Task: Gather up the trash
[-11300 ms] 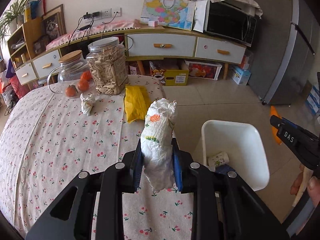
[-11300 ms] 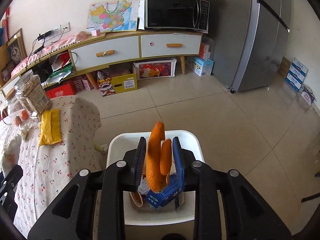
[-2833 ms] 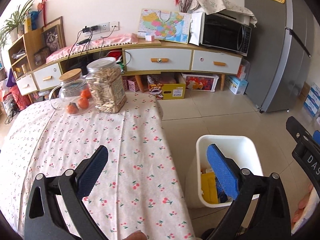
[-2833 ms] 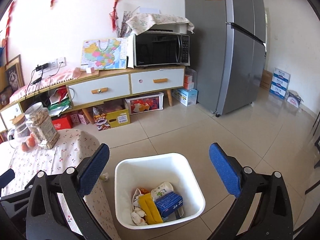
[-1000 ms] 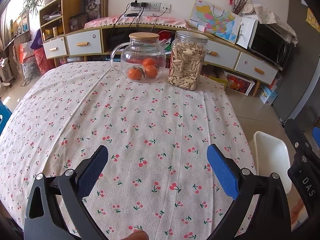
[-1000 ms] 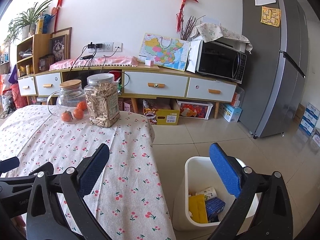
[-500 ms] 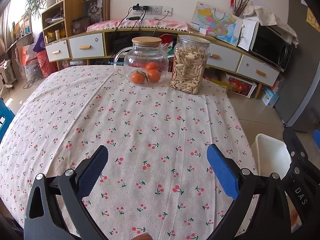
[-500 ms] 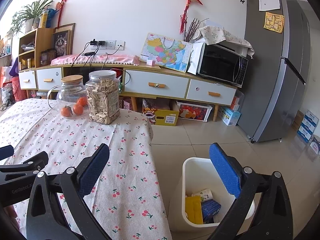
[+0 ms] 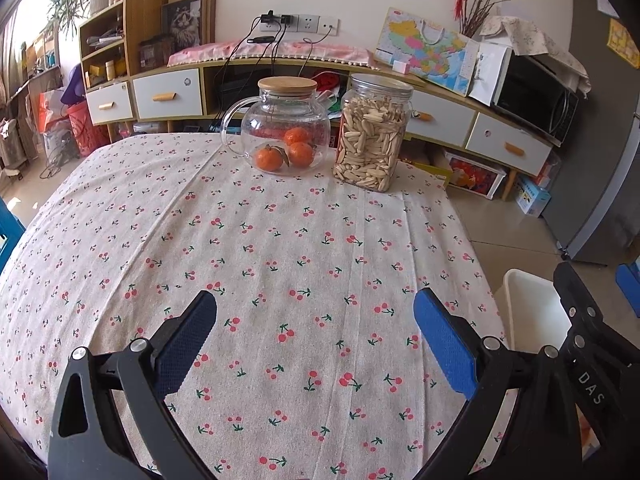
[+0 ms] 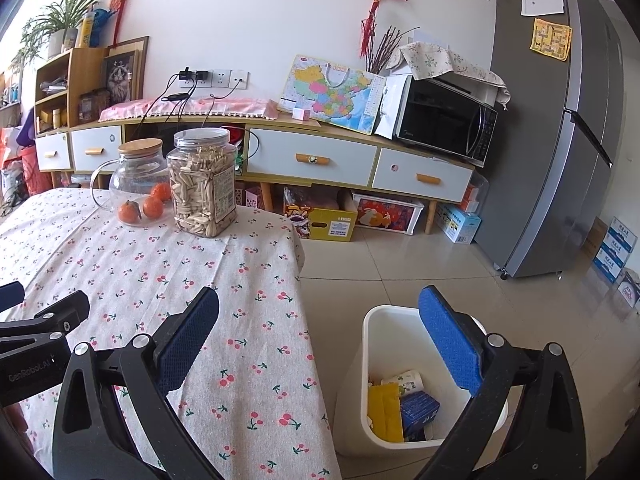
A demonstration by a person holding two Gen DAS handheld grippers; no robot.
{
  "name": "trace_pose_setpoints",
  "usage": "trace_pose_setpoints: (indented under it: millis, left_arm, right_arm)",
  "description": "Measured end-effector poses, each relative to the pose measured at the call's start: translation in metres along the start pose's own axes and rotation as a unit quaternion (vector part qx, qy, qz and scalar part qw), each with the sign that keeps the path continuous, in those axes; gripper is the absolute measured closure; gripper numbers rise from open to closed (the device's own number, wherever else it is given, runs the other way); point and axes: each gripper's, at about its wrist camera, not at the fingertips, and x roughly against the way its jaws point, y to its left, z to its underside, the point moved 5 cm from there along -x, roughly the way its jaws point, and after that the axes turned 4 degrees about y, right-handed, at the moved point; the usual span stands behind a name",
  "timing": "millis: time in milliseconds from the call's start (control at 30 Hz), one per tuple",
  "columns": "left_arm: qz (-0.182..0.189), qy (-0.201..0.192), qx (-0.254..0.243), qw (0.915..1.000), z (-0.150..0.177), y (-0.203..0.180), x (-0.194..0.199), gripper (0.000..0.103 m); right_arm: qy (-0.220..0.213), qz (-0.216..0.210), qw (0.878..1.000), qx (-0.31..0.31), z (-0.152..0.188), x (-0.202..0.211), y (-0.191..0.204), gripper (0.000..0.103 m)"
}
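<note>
A white trash bin [image 10: 400, 344] stands on the floor right of the table; inside lie a yellow packet [image 10: 385, 411], a blue box [image 10: 418, 408] and a paper cup [image 10: 405, 381]. The bin's rim [image 9: 520, 296] shows at the right in the left wrist view. My left gripper [image 9: 314, 318] hovers open over the cherry-print tablecloth [image 9: 280, 240] with nothing between its blue pads. My right gripper [image 10: 318, 312] is open too, spanning the table's right edge and the bin. No loose trash shows on the cloth.
A glass jug with oranges [image 9: 286, 128] and a jar of seeds [image 9: 374, 136] stand at the table's far edge. Behind are a low cabinet [image 10: 312, 160], a microwave [image 10: 444, 120] and a grey fridge [image 10: 560, 120]. Boxes [image 10: 320, 216] sit on the tiled floor.
Earlier both grippers held trash over the bin; now the trash lies in it and both are open. In the last second the left view drew slightly nearer the jars, while the right gripper stayed roughly put.
</note>
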Motion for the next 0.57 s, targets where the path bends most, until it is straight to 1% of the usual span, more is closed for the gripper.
trace_pose_setpoints:
  millis: [100,233,367,467,567]
  left_arm:
    - [0.009,-0.004,0.001,1.0,-0.0002,-0.002,0.0012,0.007]
    - [0.01,-0.001,-0.002,0.9999,0.0007,-0.0042,-0.0005,0.008]
    - [0.006,0.001,-0.005,1.0,-0.0003,-0.0051,-0.0003,0.007]
    - [-0.009,0.005,-0.013,0.9999,0.0005,-0.0075,-0.0004,0.007]
    - [-0.014,0.004,-0.011,0.9998,0.0014,-0.0074,0.0003,0.007]
  right_arm:
    - [0.001,-0.001,1.0,0.003,0.0005,-0.0002,0.0011,0.007]
    - [-0.001,-0.002,1.0,0.001,0.0002,0.0007,0.0008,0.007]
    - [-0.002,0.0,1.0,0.0,0.0002,0.0009,-0.0007,0.007]
    - [-0.002,0.001,1.0,0.0,0.0002,0.0001,-0.0014,0.007]
    - [-0.001,0.001,1.0,0.0,0.0003,-0.0002,-0.0021,0.007]
